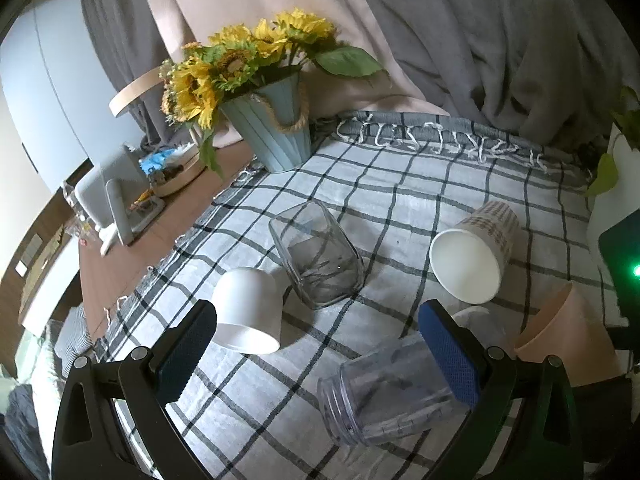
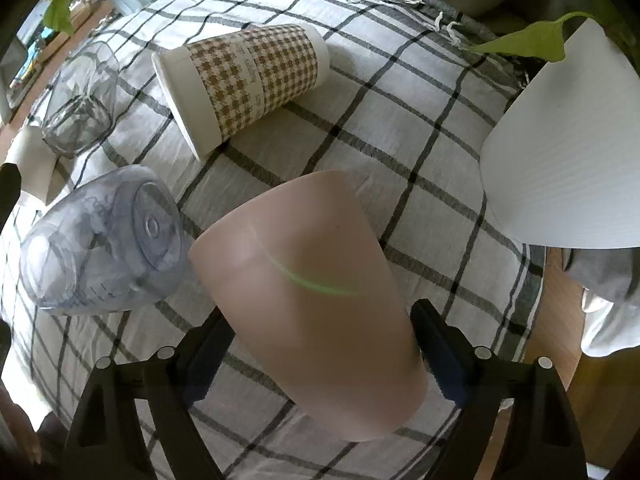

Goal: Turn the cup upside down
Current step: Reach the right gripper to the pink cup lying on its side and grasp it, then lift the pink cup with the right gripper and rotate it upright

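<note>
A pink plastic cup point(image 2: 316, 292) stands between the fingers of my right gripper point(image 2: 320, 344), base pointing away and up, rim near the camera; the pads sit against its sides. It also shows at the right of the left wrist view point(image 1: 568, 332), rim down. My left gripper point(image 1: 316, 344) is open and empty above the checked cloth. A clear plastic jar point(image 1: 392, 392) lies on its side under its right finger. A white cup point(image 1: 248, 308) stands upside down by its left finger.
A clear square glass point(image 1: 316, 252) and a houndstooth paper cup point(image 1: 476, 256) lie on their sides on the checked cloth point(image 1: 400, 184). A blue sunflower pot point(image 1: 276, 132) stands at the far left, a white ribbed pot point(image 2: 568, 144) at the right edge.
</note>
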Action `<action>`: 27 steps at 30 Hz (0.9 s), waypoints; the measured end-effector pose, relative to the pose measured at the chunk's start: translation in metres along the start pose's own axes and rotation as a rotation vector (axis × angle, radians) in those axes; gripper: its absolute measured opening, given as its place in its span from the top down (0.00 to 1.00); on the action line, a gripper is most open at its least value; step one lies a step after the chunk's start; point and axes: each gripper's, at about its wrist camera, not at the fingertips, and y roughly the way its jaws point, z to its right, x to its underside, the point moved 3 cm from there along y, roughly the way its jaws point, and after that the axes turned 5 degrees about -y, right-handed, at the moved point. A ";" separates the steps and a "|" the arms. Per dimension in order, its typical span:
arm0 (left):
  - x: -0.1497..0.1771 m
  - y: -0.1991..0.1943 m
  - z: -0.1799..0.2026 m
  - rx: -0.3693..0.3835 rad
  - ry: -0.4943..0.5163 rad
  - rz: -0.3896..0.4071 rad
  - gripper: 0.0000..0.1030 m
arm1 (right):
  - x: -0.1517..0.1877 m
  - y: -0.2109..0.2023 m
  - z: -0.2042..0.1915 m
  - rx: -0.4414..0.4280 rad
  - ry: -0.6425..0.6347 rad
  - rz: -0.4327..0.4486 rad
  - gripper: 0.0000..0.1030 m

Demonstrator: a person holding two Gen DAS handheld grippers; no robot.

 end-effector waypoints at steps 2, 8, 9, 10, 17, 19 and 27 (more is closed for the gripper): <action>0.000 0.001 0.001 0.009 0.013 -0.011 0.00 | 0.000 -0.001 0.002 -0.010 0.013 0.008 0.17; -0.003 -0.006 -0.005 0.057 0.023 0.003 0.00 | 0.013 -0.006 0.018 -0.045 0.099 0.031 0.27; -0.004 -0.008 -0.006 0.060 0.026 0.012 0.00 | 0.016 -0.009 0.020 -0.047 0.122 0.035 0.28; -0.005 -0.010 -0.008 0.065 0.032 0.020 0.00 | 0.019 -0.012 0.023 -0.049 0.144 0.041 0.28; -0.006 -0.018 -0.028 0.125 0.074 0.030 0.00 | 0.043 -0.049 0.018 -0.038 0.271 0.104 0.30; -0.005 -0.019 -0.038 0.157 0.094 0.024 0.00 | 0.049 -0.060 0.008 -0.032 0.308 0.129 0.30; 0.003 -0.017 -0.086 0.286 0.194 -0.012 0.00 | 0.085 -0.108 -0.042 -0.012 0.485 0.203 0.29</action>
